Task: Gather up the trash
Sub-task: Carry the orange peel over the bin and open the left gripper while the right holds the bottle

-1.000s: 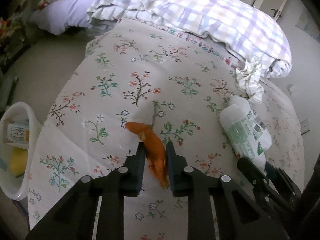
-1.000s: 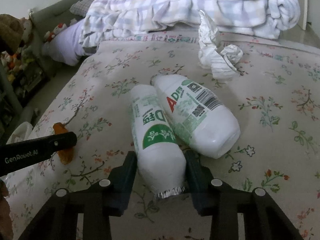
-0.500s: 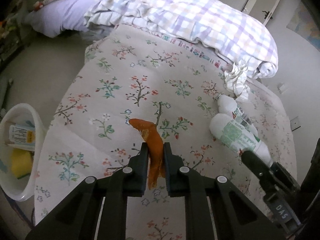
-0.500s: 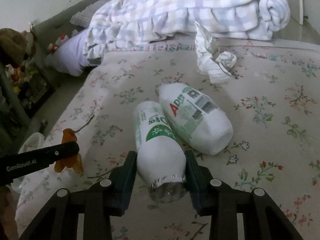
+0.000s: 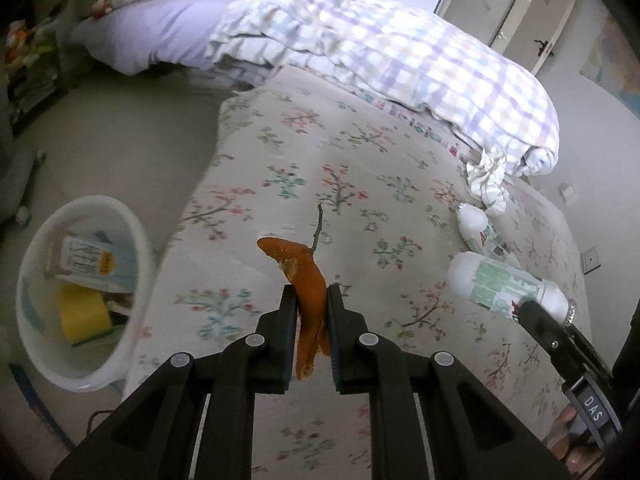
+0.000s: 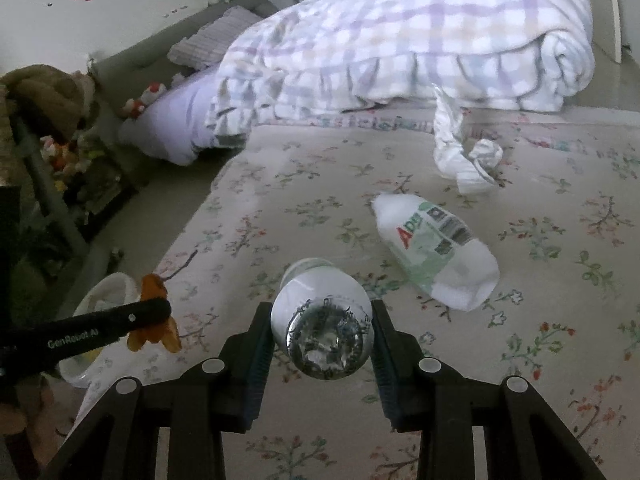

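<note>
My left gripper [image 5: 311, 300] is shut on an orange peel [image 5: 306, 280] and holds it above the floral bedsheet [image 5: 320, 152]. My right gripper [image 6: 322, 320] is shut on a white plastic bottle [image 6: 324, 312] with a foil top, lifted off the bed; the bottle also shows in the left wrist view [image 5: 504, 284]. A second white bottle [image 6: 436, 244] lies on the sheet beyond it. A crumpled white wrapper [image 6: 464, 156] lies near the quilt. A white trash bin [image 5: 80, 292] with trash inside stands on the floor left of the bed.
A rolled checked quilt [image 5: 380, 56] covers the far end of the bed. A purple pillow [image 5: 160, 32] lies at the far left. A shelf with toys [image 6: 60, 152] stands left of the bed. A thin twig [image 5: 318, 224] lies on the sheet.
Both grippers have lifted their loads off the sheet. The peel hangs clear of the bed and the held bottle has tipped so its foil top faces the right camera.
</note>
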`<state>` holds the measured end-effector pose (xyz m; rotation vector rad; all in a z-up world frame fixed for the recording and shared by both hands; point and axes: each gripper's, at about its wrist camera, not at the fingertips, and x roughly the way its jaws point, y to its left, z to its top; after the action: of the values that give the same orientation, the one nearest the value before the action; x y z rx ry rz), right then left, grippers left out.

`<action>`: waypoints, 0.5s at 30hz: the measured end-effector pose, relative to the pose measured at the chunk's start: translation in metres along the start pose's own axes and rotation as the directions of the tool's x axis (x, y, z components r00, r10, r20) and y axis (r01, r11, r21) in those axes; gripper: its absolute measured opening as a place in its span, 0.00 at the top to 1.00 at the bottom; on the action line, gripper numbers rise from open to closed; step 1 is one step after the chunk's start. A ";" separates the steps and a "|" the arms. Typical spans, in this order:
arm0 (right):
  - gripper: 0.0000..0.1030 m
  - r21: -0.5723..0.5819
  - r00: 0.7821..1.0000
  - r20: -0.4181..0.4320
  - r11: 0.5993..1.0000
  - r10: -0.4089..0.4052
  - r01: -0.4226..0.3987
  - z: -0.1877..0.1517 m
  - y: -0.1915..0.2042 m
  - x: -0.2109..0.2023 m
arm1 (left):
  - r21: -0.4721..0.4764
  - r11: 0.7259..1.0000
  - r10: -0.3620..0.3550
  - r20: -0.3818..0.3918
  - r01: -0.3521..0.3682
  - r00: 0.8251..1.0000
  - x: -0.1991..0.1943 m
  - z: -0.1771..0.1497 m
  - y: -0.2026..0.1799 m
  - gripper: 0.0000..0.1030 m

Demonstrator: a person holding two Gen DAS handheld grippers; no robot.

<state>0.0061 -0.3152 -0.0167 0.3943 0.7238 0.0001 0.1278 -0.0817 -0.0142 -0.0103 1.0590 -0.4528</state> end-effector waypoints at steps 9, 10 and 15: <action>0.60 -0.040 1.000 -0.003 0.999 0.019 -0.019 -0.002 0.019 0.000 | -0.025 0.999 0.040 0.026 -0.039 0.999 -0.022 -0.004 0.041 0.85; 0.60 -0.044 1.000 -0.005 0.999 0.021 -0.022 -0.002 0.022 0.001 | -0.029 0.999 0.045 0.028 -0.044 0.999 -0.023 -0.005 0.046 0.85; 0.60 -0.069 0.999 -0.016 0.997 0.038 -0.039 -0.004 0.040 0.006 | -0.047 0.996 0.082 0.035 -0.080 0.996 -0.031 -0.009 0.071 0.85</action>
<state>0.0138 -0.2764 -0.0094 0.3422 0.7285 0.0645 0.1334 -0.0039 -0.0085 -0.0162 1.0295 -0.3538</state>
